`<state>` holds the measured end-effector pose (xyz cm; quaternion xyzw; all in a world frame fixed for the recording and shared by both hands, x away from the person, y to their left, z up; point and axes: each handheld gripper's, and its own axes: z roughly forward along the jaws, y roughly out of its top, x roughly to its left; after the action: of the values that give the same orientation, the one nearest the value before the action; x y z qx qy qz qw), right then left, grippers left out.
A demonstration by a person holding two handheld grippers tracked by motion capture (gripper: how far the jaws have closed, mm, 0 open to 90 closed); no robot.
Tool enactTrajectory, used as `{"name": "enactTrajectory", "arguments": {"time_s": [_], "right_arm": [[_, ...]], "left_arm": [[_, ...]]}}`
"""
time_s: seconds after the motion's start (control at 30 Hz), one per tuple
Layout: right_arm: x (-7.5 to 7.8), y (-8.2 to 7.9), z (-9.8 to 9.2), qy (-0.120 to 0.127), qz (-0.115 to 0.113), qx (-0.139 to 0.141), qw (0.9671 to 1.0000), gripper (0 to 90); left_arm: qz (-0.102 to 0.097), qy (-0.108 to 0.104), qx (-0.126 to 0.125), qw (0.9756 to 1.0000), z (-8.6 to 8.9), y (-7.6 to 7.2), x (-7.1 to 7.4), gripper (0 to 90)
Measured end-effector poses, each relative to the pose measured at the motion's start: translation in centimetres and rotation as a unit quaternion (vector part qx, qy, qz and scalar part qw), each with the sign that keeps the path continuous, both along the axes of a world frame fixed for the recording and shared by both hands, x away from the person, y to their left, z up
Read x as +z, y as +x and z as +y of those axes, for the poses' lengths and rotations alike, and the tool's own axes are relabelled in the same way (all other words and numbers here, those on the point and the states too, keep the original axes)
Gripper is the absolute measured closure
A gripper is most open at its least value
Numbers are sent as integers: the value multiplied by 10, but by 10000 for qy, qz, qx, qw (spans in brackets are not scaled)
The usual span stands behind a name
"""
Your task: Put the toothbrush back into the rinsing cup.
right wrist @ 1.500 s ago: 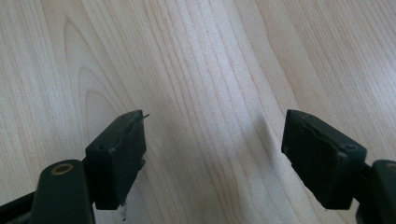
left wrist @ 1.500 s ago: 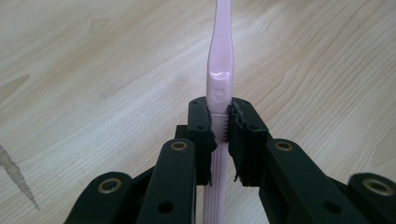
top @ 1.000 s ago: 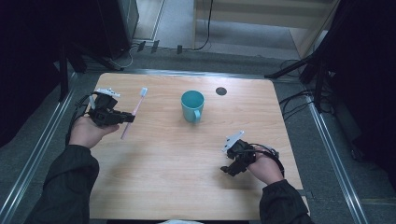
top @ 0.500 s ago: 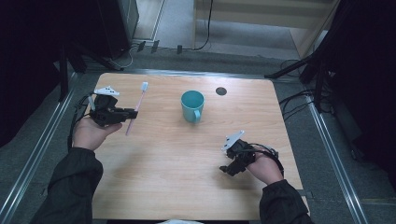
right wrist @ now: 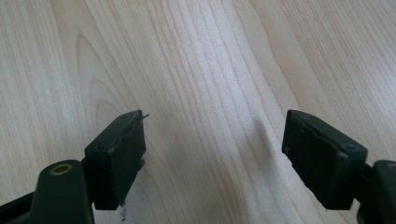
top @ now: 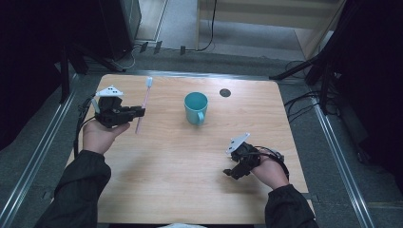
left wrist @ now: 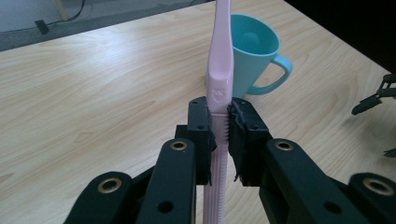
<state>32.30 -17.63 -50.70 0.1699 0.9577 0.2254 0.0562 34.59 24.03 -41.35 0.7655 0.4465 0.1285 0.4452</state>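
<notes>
A pink toothbrush (top: 143, 105) with a white head is held above the left part of the wooden table (top: 157, 180), its head toward the far edge. My left gripper (top: 137, 114) is shut on its handle. In the left gripper view the two jaws clamp the pink toothbrush (left wrist: 219, 79) by the handle, and my left gripper (left wrist: 221, 135) looks toward a teal mug (left wrist: 254, 60). The teal mug (top: 196, 107) stands upright near the table's middle, handle toward me. Near the front right, my right gripper (top: 232, 171) rests low over the table. Its jaws (right wrist: 212, 154) stand wide apart over bare wood.
A small dark round spot (top: 225, 92) lies on the table beyond the mug. Cables and dark stands (top: 304, 102) run along the floor right of the table. Metal rails (top: 38, 161) flank both sides.
The left gripper has carried the toothbrush a little toward the right and the far side. The right gripper has stayed where it was.
</notes>
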Motion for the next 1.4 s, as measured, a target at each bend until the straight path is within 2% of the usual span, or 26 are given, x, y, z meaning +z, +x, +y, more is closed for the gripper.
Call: {"name": "enactTrajectory", "arguments": {"time_s": [0.13,0.4,0.57,0.8,1.07,1.4], "right_arm": [[0,-2,-2,25,-8,-26,10000,213],[0,-4,-6,80,2,-90,9999,213],[0,-6,-7,141,1,-131,9998,213],[0,-11,-11,157,-36,-175,9997,213],[1,-11,-14,196,-43,-214,9996,213],[1,-11,-14,185,-51,-191,9996,213]], "left_arm": [[-68,57,-26,10000,-8,1,0,790],[-167,-84,-59,9998,-18,7,3,790],[-236,-88,-127,9996,-25,10,7,790],[-234,-75,-210,9995,-40,23,11,790],[-269,-187,-203,9993,-56,40,17,790],[-280,-93,-288,9992,-78,56,28,790]]}}
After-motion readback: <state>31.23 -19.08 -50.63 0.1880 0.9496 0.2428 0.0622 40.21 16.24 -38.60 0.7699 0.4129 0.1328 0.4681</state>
